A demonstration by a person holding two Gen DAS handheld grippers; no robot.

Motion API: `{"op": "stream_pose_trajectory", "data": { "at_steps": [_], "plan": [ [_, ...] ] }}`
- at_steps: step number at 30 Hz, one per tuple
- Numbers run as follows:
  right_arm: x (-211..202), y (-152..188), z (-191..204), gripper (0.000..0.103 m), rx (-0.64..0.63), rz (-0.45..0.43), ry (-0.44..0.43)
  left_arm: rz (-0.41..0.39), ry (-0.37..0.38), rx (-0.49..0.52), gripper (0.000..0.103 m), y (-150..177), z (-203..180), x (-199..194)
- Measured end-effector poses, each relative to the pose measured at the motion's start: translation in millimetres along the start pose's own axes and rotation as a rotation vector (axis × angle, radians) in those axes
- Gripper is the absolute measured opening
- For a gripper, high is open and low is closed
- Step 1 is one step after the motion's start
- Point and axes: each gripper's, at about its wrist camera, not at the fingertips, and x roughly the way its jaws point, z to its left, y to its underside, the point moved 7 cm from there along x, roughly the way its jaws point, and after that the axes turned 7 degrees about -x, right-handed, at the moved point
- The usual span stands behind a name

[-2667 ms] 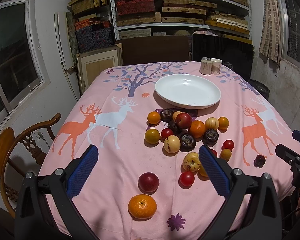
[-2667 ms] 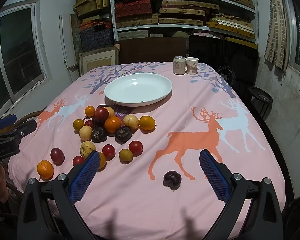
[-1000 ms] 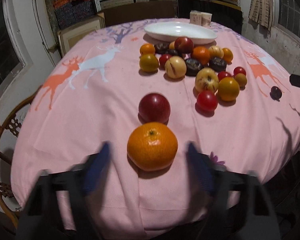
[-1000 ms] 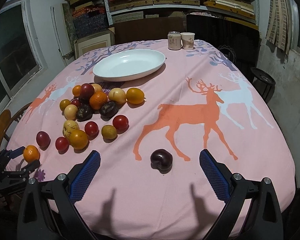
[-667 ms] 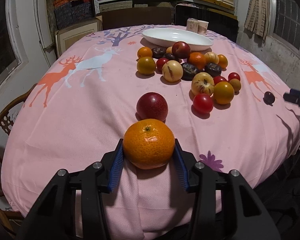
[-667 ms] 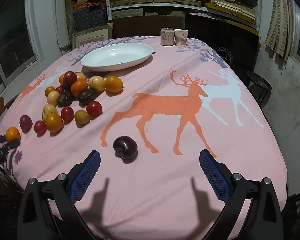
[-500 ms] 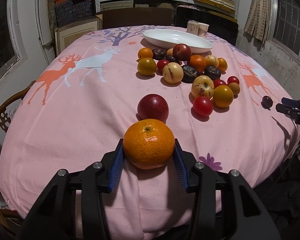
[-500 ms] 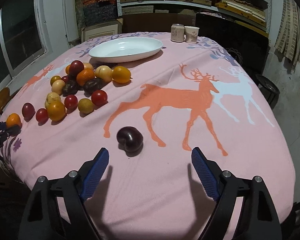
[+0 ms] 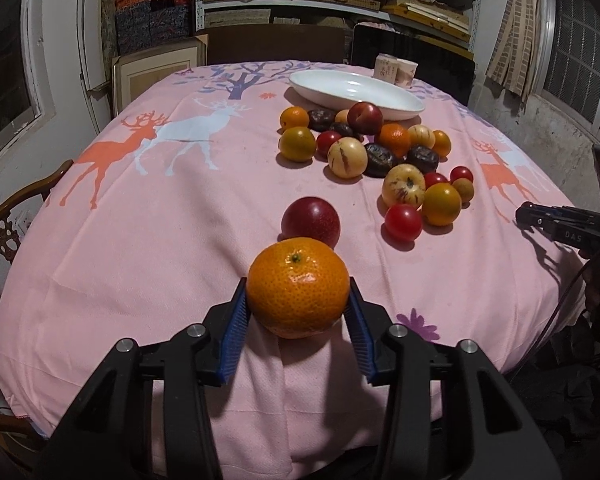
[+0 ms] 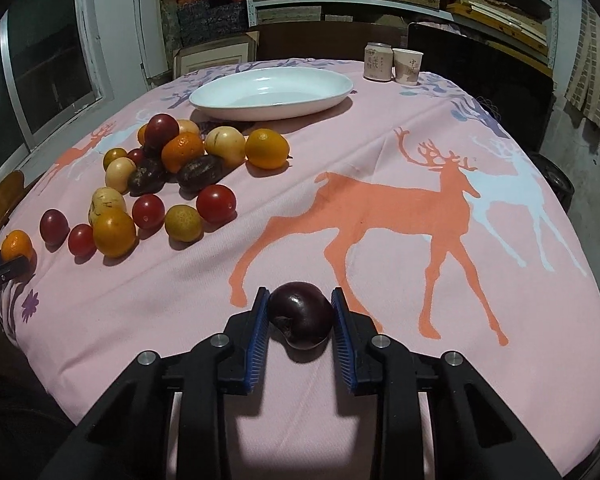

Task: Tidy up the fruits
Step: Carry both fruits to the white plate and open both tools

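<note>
Left wrist view: left tool clamped on the orange, near table edge; white plate lies straight ahead, far side, beyond the fruit pile

Right wrist view: right tool closed around the dark plum, pads touching both sides; plate ahead and left, pile just beside it, roughly equally far from both tools
</note>
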Motion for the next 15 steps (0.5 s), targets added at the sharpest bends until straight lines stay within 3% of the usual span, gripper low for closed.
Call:
{"op": "stream_pose_trajectory", "data": {
  "at_steps": [7,15],
  "plan": [
    [-21,-30,-3,0.031,-0.002,-0.071,-0.029,-0.054,0.024,0.003,0.045,-31,-5,-14],
    [-16,-123,-24,0.032,-0.015,-0.168,-0.011,-0.051,0.084,0.055,0.045,-125,-37,22]
  ]
}}
